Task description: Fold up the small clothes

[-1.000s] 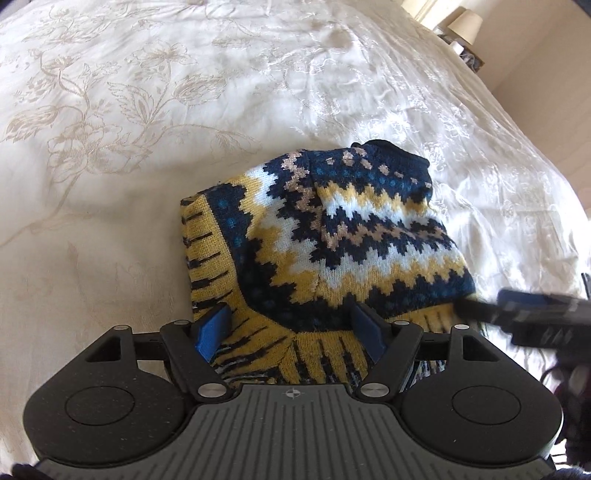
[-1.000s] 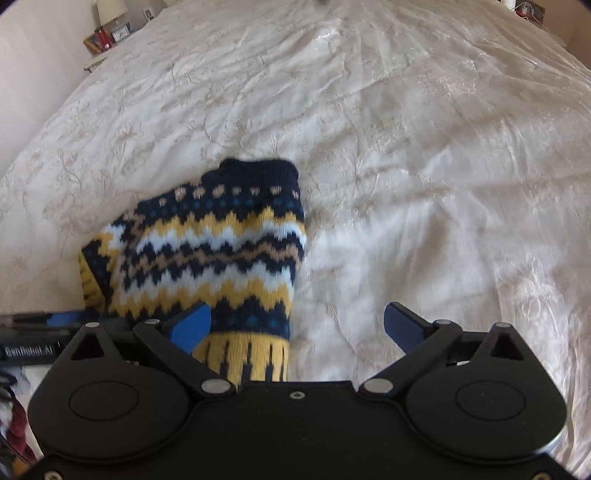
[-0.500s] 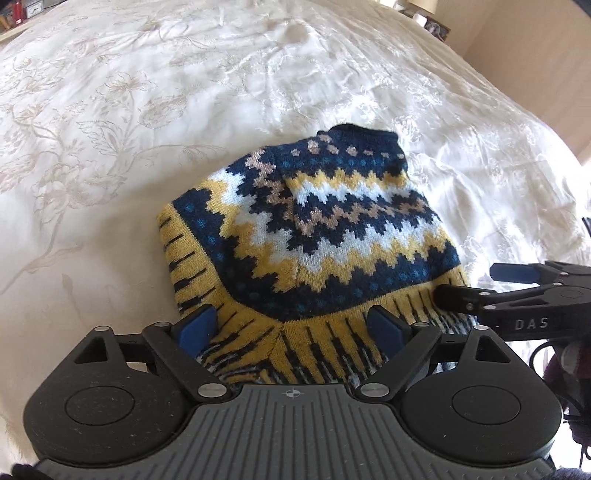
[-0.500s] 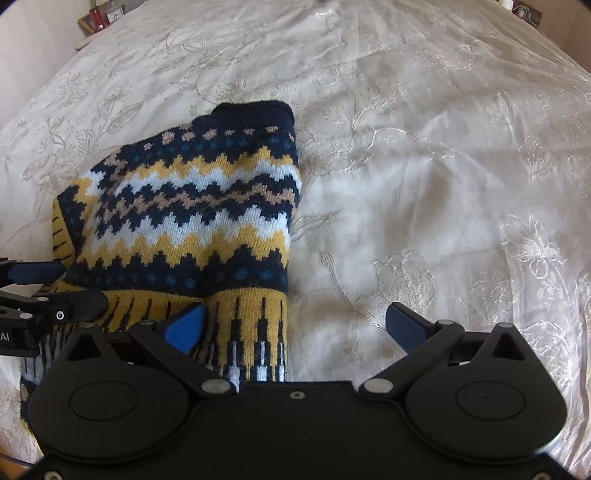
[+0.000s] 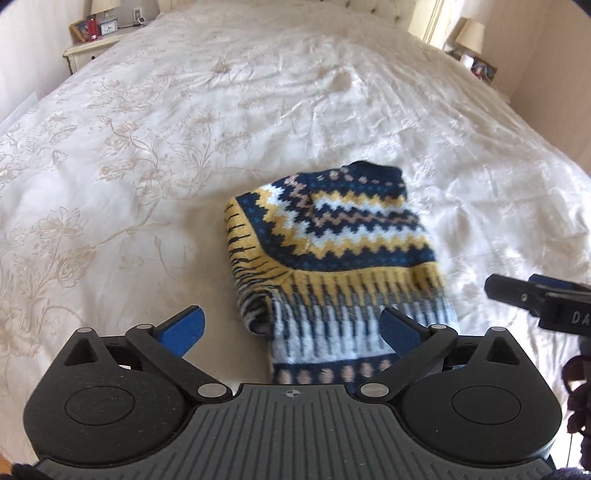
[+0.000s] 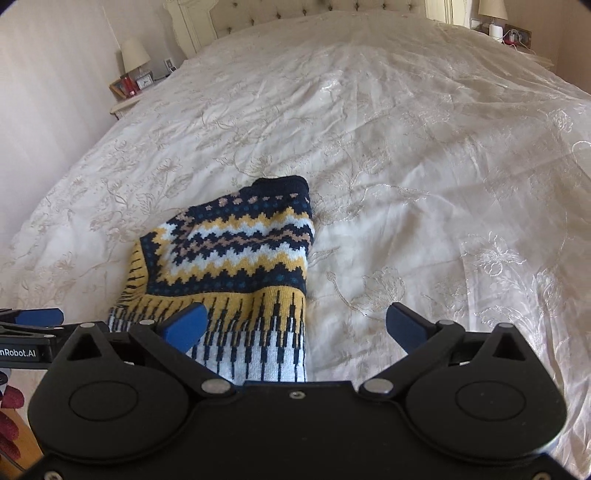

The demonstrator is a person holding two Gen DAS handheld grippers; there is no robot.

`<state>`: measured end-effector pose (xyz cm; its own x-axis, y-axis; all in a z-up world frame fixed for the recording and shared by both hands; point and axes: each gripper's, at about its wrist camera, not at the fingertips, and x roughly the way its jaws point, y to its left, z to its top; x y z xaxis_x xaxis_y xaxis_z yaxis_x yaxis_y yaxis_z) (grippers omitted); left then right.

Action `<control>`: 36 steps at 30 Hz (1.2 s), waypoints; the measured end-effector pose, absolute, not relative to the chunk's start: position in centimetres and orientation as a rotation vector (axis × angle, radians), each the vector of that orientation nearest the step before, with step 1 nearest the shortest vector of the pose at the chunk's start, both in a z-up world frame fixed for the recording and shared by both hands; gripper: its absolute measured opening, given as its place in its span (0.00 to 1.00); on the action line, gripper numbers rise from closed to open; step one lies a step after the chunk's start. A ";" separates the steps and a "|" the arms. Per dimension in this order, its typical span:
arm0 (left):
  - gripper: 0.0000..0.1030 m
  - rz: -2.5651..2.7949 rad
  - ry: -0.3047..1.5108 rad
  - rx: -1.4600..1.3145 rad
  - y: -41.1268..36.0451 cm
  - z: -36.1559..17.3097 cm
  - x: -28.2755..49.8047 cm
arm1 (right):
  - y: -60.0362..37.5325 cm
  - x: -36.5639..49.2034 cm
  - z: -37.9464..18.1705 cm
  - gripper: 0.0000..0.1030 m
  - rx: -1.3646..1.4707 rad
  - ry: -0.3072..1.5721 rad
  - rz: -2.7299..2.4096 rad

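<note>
Black hand-held gripper (image 5: 291, 328), blue pads (image 5: 183, 328)

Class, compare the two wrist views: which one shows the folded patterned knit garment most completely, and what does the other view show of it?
The left wrist view: the knit garment lies near the middle, with its dark collar, both side edges and the lower layer under the fold visible. In the right wrist view the garment sits left of centre, its near end hidden behind the right gripper.

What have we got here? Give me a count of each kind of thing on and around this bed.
Knitted garment: 1
Bed: 1
Bedside lamps: 2
Clock: 1
Tongs: 2 (left tongs opening, the garment's hem between them unpressed; right tongs open, gripping nothing)
Total: 7
</note>
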<state>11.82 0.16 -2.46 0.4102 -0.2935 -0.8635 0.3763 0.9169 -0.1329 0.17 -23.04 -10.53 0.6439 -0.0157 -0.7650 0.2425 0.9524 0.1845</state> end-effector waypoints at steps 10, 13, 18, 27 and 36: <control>0.98 -0.207 0.986 0.144 -1.9 2.2 8.0 | -22.1 -4.0 -7.0 0.99 0.197 0.772 -0.076; 0.98 -0.132 0.952 0.219 -2.6 3.3 6.9 | -21.4 -5.3 -6.1 0.99 0.158 0.740 -0.091; 0.98 -0.119 0.943 0.283 -3.2 4.3 5.6 | -20.9 -7.2 -4.8 0.99 0.147 0.696 -0.093; 0.91 -0.174 1.027 0.187 -2.6 3.9 4.1 | -20.7 -8.6 -3.9 0.99 0.151 0.755 -0.168; 0.84 -0.188 1.071 0.229 -2.4 3.2 2.7 | -20.3 -9.5 -3.9 0.99 0.153 0.812 -0.169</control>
<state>2.73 -2.43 3.17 0.4667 -0.0413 -0.8834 0.2621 0.9605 0.0936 -9.48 -20.34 -3.86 0.6763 -0.0916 -0.7310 0.2082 0.9755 0.0704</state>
